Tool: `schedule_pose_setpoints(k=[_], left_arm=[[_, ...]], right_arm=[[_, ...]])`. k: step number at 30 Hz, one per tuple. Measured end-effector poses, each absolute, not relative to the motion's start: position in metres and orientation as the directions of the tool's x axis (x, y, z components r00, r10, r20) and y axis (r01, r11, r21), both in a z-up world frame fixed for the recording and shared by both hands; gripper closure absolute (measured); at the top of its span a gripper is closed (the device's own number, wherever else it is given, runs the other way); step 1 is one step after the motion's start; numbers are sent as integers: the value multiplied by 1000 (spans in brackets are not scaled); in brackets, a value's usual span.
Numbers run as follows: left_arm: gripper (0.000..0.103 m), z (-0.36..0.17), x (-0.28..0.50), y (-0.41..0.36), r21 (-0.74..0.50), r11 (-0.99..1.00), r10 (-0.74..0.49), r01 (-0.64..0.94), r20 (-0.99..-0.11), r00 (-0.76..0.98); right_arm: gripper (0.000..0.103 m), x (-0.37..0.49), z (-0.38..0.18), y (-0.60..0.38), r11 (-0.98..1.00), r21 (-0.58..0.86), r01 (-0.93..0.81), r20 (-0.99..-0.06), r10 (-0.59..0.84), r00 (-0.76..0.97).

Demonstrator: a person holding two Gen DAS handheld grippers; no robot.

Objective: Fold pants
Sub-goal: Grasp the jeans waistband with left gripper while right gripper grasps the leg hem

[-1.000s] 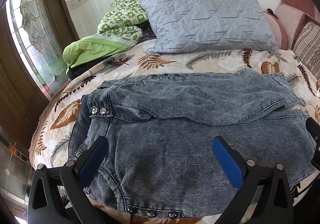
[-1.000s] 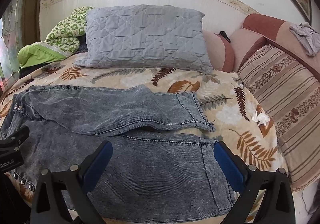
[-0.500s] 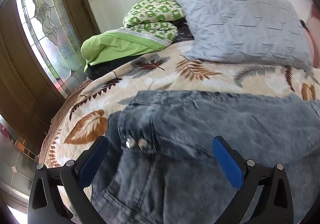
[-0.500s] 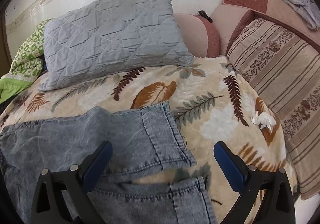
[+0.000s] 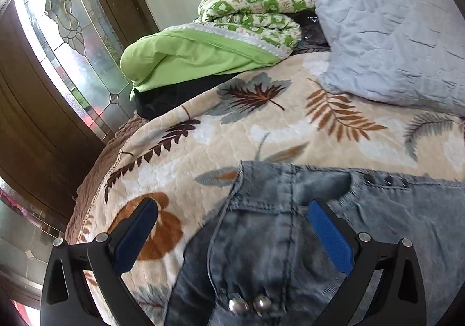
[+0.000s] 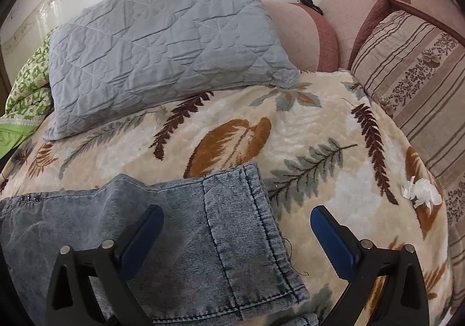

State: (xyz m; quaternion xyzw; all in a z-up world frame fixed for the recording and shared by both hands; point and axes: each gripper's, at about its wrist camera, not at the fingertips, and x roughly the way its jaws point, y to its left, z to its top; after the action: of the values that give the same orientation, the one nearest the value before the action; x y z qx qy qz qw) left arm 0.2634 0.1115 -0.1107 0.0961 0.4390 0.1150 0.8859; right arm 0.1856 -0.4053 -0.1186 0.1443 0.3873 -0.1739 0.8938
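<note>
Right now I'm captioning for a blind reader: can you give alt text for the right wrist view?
The open right gripper hovers over the hemmed cuff of grey-blue jeans lying on a leaf-print blanket. A quilted grey pillow lies behind.

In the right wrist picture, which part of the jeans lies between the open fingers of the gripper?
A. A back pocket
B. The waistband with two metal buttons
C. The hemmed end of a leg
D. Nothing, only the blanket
C: the right gripper is open over the hemmed leg end of the jeans, which lies flat on the leaf-print blanket.
</note>
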Motion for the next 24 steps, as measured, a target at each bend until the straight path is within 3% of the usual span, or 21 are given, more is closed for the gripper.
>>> schedule_pose_setpoints(k=[8, 14, 19, 22, 24], left_arm=[[0, -140, 324, 119, 212, 976, 208, -39, -875, 438], [0, -153, 345, 125, 196, 979, 200, -50, -903, 381], [0, -162, 358, 131, 107, 992, 124, -68, -938, 323], [6, -167, 360, 131, 85, 995, 100, -61, -945, 310], [20, -172, 361, 130, 71, 996, 83, -50, -952, 296]], right_arm=[[1, 202, -134, -429, 875, 247, 416, -745, -104, 659], [1, 205, -146, -452, 829, 351, 436, -745, -35, 666], [1, 209, -152, -463, 800, 412, 437, -737, 11, 675], [1, 212, -154, -464, 797, 428, 427, -735, 32, 678], [2, 214, -154, -462, 802, 426, 418, -734, 36, 678]])
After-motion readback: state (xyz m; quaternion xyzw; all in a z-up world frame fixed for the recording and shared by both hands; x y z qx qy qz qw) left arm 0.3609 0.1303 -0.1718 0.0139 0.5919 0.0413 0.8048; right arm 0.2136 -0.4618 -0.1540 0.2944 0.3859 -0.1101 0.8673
